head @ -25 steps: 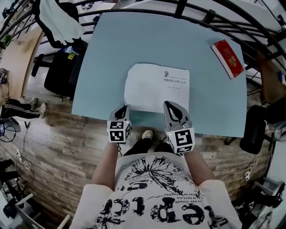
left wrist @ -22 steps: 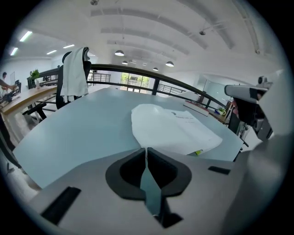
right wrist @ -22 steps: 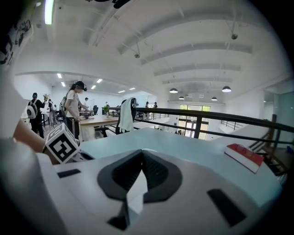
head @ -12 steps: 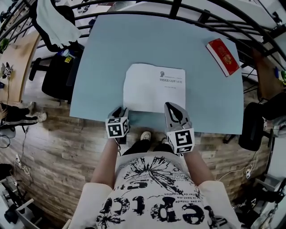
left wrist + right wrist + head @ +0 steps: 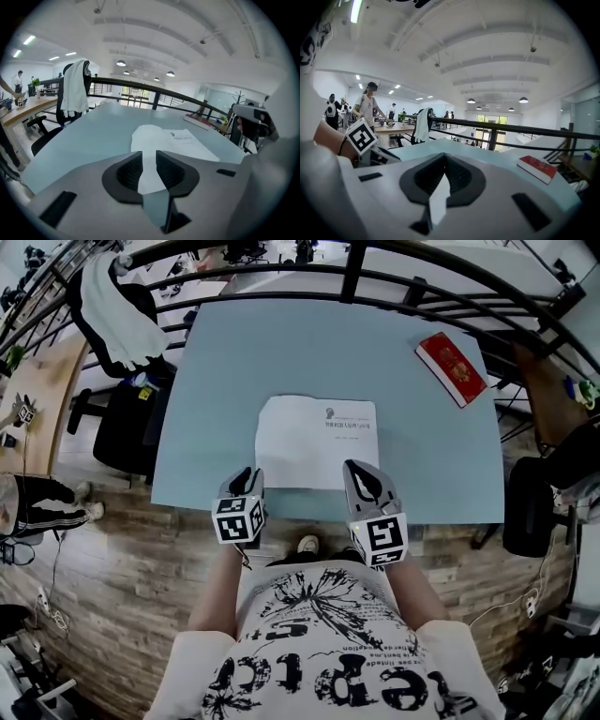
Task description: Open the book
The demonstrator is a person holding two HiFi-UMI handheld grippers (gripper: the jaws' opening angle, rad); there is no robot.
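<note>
A white book [image 5: 314, 442] lies shut and flat on the light blue table [image 5: 281, 343], its printed cover up. My left gripper [image 5: 249, 476] hovers just off the book's near left corner. Its jaws are opening and nothing sits between them; the left gripper view shows a clear gap [image 5: 149, 165] with the book [image 5: 173, 140] beyond it. My right gripper [image 5: 361, 467] hangs over the book's near right edge, its fingertips meeting [image 5: 443, 159], holding nothing.
A red book [image 5: 452, 367] lies at the table's far right, also seen as the red book [image 5: 538, 168] in the right gripper view. A black railing [image 5: 347, 277] runs behind the table. A chair draped with a white garment [image 5: 117, 306] stands at the left.
The left gripper's jaws have parted and it has drawn back and up from the book's near left corner. The right gripper has risen slightly.
</note>
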